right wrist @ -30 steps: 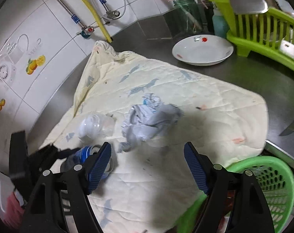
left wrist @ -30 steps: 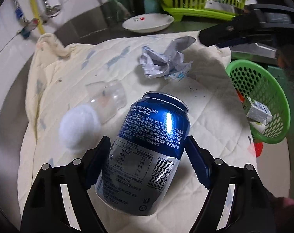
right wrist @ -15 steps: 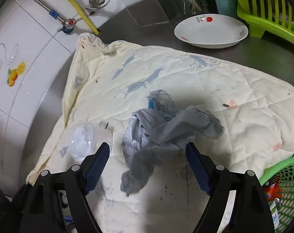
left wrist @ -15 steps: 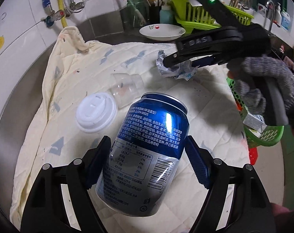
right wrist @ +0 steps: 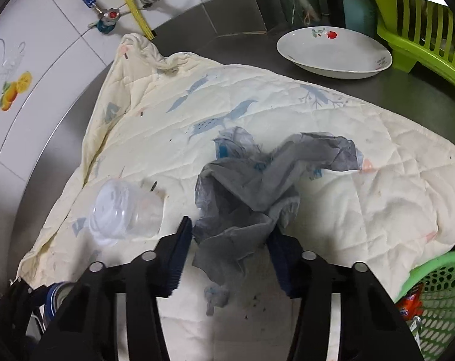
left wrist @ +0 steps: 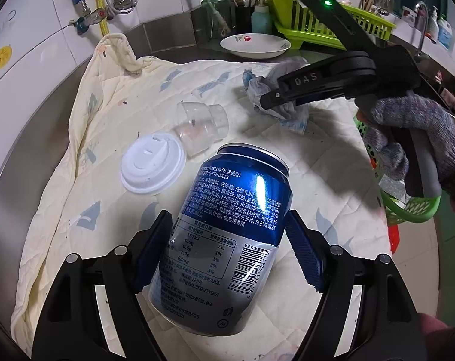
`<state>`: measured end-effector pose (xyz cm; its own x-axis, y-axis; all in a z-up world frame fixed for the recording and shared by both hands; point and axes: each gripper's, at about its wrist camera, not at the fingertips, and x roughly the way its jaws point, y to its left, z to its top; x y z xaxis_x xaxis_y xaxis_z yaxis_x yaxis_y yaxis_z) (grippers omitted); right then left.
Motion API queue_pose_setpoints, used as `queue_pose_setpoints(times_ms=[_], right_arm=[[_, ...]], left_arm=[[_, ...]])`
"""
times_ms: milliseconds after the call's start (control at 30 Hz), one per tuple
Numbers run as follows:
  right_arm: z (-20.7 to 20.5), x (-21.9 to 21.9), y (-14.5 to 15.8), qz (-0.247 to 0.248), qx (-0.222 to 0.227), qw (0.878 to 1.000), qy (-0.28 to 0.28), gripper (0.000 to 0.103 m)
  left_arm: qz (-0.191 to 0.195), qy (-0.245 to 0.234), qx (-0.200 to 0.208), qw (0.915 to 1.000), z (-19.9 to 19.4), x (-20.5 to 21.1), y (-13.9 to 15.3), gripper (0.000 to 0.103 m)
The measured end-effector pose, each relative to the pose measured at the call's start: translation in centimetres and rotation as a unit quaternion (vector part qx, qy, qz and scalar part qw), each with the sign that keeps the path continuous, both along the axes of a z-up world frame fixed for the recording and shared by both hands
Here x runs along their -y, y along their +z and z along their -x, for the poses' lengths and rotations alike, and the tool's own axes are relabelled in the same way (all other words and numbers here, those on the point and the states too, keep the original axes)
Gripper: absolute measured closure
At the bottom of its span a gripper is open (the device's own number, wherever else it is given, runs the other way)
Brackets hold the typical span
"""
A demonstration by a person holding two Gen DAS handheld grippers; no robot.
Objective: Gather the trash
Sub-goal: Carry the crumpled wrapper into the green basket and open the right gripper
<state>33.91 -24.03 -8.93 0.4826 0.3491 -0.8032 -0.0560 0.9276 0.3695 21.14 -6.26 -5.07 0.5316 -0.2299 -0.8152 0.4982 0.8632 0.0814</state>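
Note:
My left gripper [left wrist: 229,248] is shut on a blue drink can [left wrist: 224,237] and holds it above the cream quilted cloth [left wrist: 86,156]. My right gripper [right wrist: 230,249] has closed in around a crumpled grey paper wad [right wrist: 257,192] on the cloth, its pads touching the wad's sides. In the left wrist view that gripper [left wrist: 287,97] sits over the wad [left wrist: 290,111]. A clear plastic cup [left wrist: 202,126] lies on its side beside a white lid [left wrist: 152,167]. The cup also shows in the right wrist view [right wrist: 128,213].
A green trash basket [right wrist: 438,294] with several wrappers stands at the cloth's right edge. It also shows in the left wrist view [left wrist: 407,207]. A white plate [right wrist: 332,54] and a green dish rack [right wrist: 422,21] stand behind. Tiled wall with pipes is at the left.
My right gripper moved down and forward to the paper wad and narrowed its jaws around it. My left gripper keeps the can and has lifted back a little.

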Motion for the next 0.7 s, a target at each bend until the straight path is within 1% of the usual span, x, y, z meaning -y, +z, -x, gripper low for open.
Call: queue_pose_setpoints(times_ms=[33,233,367,567,700], right_arm=[[0.4,0.1,0.1,-0.007,0.004,1.0,0.004,0.06],[3.2,0.5,2.0,-0.01,0.031,0.999,0.013,0.061],[5.7,1.6,3.3,-0.02,0.046,0.999,0.012,0.061],[10.2,4.4,4.5,-0.003,0.058,0.998,0.002,0.061],[13.5,7.4,4.4,0.008,0.054,0.998,-0.018,0.061]], left_arm=[[0.001,-0.001,0.001,1.0,0.2,0.1,0.1,0.027],[0.006,-0.004,0.006,1.0,1.2,0.3,0.7,0.027],[0.011,-0.009,0.007,0.9999,2.1,1.0,1.1,0.028],[0.016,-0.02,0.018,0.9995,3.6,2.2,2.0,0.028],[0.022,-0.03,0.025,0.999,4.5,3.2,2.7,0.028]])
